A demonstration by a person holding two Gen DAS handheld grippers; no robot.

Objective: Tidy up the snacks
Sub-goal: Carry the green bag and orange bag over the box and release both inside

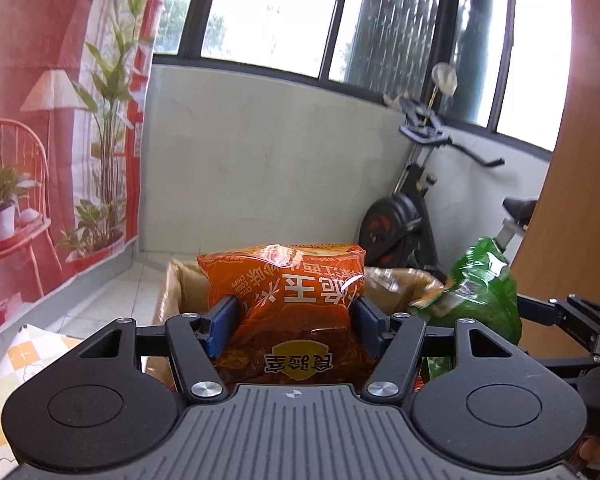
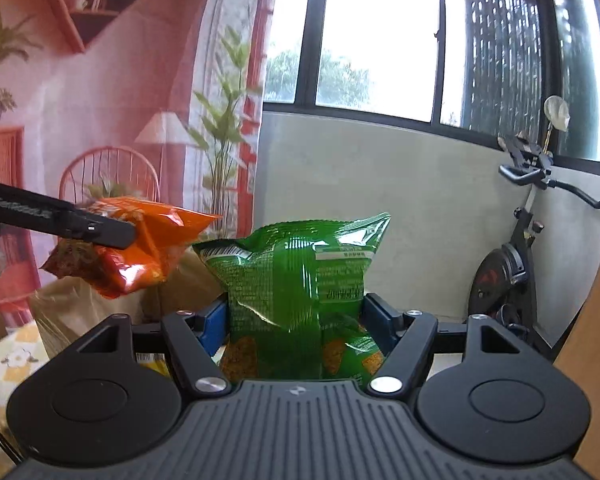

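Observation:
My left gripper [image 1: 294, 320] is shut on an orange corn chips bag [image 1: 288, 304], its blue pads pressing both sides of the bag. The bag hangs in the air over an open cardboard box [image 1: 176, 292]. My right gripper [image 2: 296, 320] is shut on a green chips bag [image 2: 300, 280], held upright between its blue pads. In the left wrist view the green chips bag [image 1: 476, 292] shows at the right. In the right wrist view the orange corn chips bag [image 2: 140, 248] shows at the left, with a black finger [image 2: 80, 226] of the left gripper across it.
A brown cardboard box [image 2: 84, 316] stands below and ahead of both bags. A table edge with a yellow checked cloth [image 1: 16, 364] lies at the lower left. An exercise bike [image 2: 512, 280] stands at the right by the grey wall, beside a wooden panel [image 1: 572, 200].

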